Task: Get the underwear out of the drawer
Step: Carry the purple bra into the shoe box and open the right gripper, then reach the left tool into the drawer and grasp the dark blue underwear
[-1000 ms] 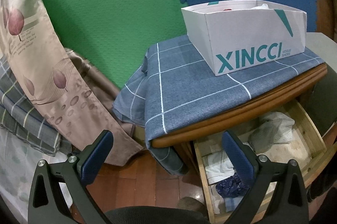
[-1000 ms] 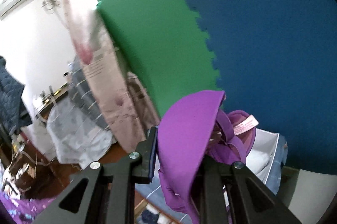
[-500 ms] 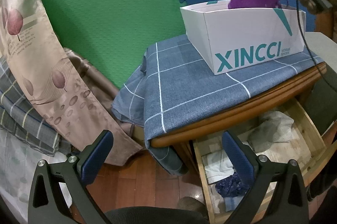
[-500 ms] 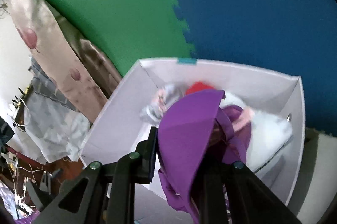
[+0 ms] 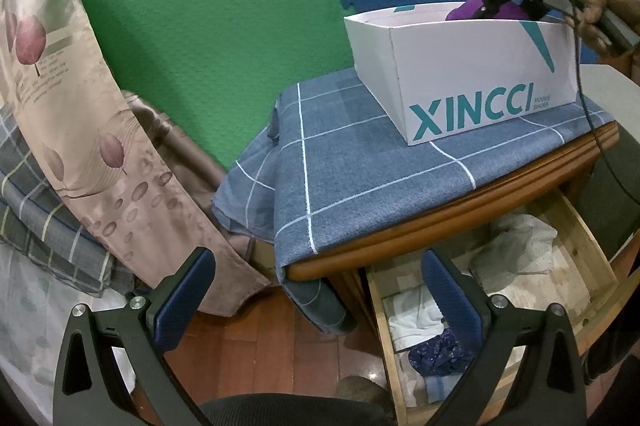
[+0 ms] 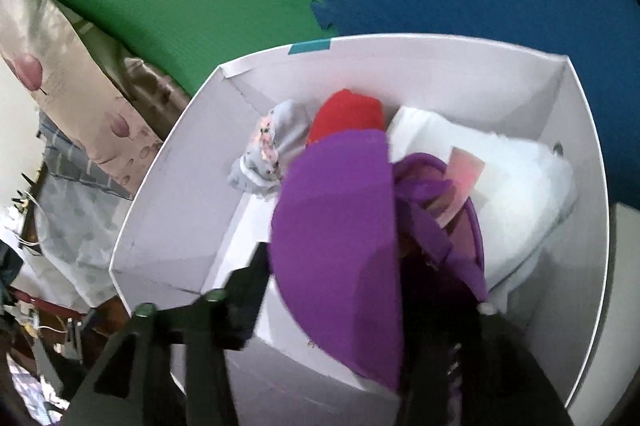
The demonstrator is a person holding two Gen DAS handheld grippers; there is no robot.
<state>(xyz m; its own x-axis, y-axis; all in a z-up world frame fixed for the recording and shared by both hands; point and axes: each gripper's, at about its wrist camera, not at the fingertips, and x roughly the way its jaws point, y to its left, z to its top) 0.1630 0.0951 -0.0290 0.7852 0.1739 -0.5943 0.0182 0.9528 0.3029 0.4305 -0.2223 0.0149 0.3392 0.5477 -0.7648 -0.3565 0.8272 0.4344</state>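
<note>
My right gripper (image 6: 340,282) is over the white XINCCI box (image 6: 168,210) with a purple undergarment (image 6: 340,226) between its fingers, hanging into the box; its jaws look wider apart than before. In the left wrist view the right gripper (image 5: 500,0) dips into the box (image 5: 472,74) with the purple garment (image 5: 472,11) at the rim. My left gripper (image 5: 324,290) is open and empty, low in front of the open wooden drawer (image 5: 592,262), which holds white (image 5: 416,318), grey (image 5: 516,246) and dark blue (image 5: 436,356) garments.
The box holds red (image 6: 348,118), grey floral (image 6: 272,150) and white (image 6: 512,178) clothes. It stands on a blue checked cloth (image 5: 360,162) over the wooden table. A beige curtain (image 5: 80,130) and bedding are at left. Green and blue foam mats cover the wall.
My right gripper has come down from high above into the box with the purple garment, and its fingers have spread apart. My left gripper has not moved.
</note>
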